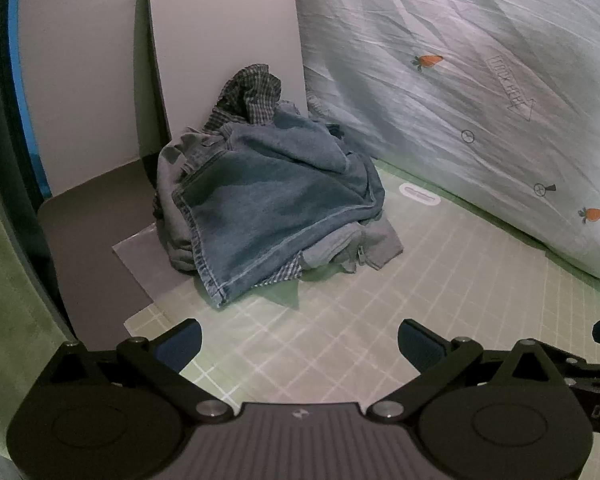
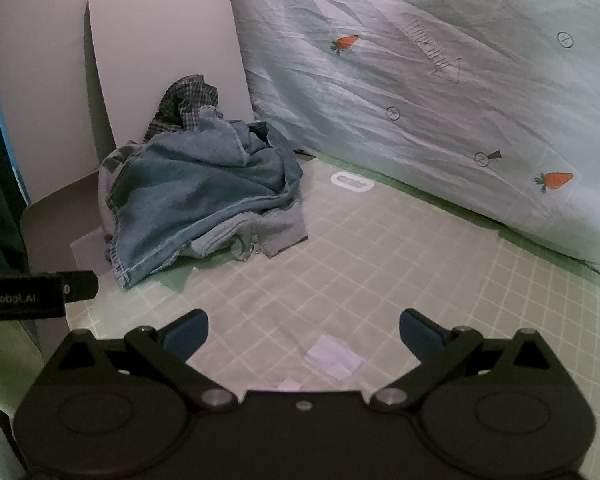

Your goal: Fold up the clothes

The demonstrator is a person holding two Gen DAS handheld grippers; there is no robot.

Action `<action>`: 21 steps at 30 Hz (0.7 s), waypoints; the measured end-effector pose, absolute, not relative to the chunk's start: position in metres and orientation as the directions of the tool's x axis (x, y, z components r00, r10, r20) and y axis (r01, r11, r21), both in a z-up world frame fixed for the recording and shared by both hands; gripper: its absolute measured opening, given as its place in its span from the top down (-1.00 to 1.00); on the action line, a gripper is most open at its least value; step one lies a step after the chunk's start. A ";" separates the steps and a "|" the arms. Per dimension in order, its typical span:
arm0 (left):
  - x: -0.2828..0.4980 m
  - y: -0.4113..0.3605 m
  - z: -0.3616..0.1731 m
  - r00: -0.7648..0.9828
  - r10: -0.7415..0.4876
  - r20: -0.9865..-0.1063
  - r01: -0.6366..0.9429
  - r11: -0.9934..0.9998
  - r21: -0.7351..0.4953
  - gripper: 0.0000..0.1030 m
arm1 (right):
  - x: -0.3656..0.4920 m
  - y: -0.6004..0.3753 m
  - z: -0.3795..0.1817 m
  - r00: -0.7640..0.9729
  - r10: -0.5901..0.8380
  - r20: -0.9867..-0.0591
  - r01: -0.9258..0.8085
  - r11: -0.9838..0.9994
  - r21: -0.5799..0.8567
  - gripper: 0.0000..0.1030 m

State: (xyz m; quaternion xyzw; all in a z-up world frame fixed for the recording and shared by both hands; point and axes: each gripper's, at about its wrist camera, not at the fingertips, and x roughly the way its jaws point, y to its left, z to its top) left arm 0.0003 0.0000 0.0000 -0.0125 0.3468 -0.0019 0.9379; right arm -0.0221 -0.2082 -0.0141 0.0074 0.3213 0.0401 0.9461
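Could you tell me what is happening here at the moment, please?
A person is about to fold laundry with two hand-held grippers. A heap of clothes, a denim piece on top and a checked garment behind, sits unfolded on the green grid mat, against a white board and beside a carrot-print quilt. The left gripper and right gripper both hover open over the mat, short of the heap, holding nothing.

A pale green gridded mat covers the floor. Two white rounded boards lean behind, beside a carrot-printed quilt. Light is dim.
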 end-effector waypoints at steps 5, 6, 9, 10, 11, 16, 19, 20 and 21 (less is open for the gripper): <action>0.003 0.000 0.000 0.755 -0.020 -0.656 0.000 1.000 -0.030 -1.00 | -0.021 -0.209 -0.014 0.785 0.078 -0.615 -0.071 0.997 0.035 -1.00; 0.004 0.001 0.000 0.754 -0.021 -0.657 0.001 1.000 -0.031 -1.00 | -0.021 -0.209 -0.014 0.784 0.076 -0.616 -0.071 0.997 0.033 -1.00; 0.005 0.001 0.000 0.751 -0.026 -0.660 0.004 0.999 -0.035 -1.00 | -0.018 -0.205 -0.014 0.781 0.066 -0.621 -0.066 0.998 0.022 -1.00; 0.005 0.006 -0.002 0.754 -0.034 -0.656 0.008 0.999 -0.043 -1.00 | -0.020 -0.208 -0.015 0.784 0.070 -0.616 -0.068 0.997 0.027 -1.00; 0.005 0.007 -0.003 0.756 -0.036 -0.654 0.009 0.999 -0.045 -1.00 | -0.020 -0.208 -0.015 0.785 0.072 -0.616 -0.069 0.997 0.028 -1.00; 0.005 0.003 -0.004 0.754 -0.030 -0.656 0.006 0.999 -0.038 -1.00 | -0.021 -0.210 -0.015 0.785 0.075 -0.615 -0.069 0.997 0.034 -1.00; 0.005 0.000 -0.005 0.753 -0.026 -0.657 0.005 0.999 -0.034 -1.00 | -0.021 -0.209 -0.015 0.786 0.071 -0.614 -0.065 0.997 0.033 -1.00; 0.005 -0.001 -0.006 0.753 -0.024 -0.657 0.004 0.999 -0.033 -1.00 | -0.021 -0.209 -0.016 0.786 0.070 -0.614 -0.064 0.997 0.032 -1.00; 0.006 -0.001 -0.005 0.752 -0.025 -0.659 0.005 0.999 -0.032 -1.00 | -0.021 -0.209 -0.017 0.786 0.070 -0.615 -0.063 0.997 0.032 -1.00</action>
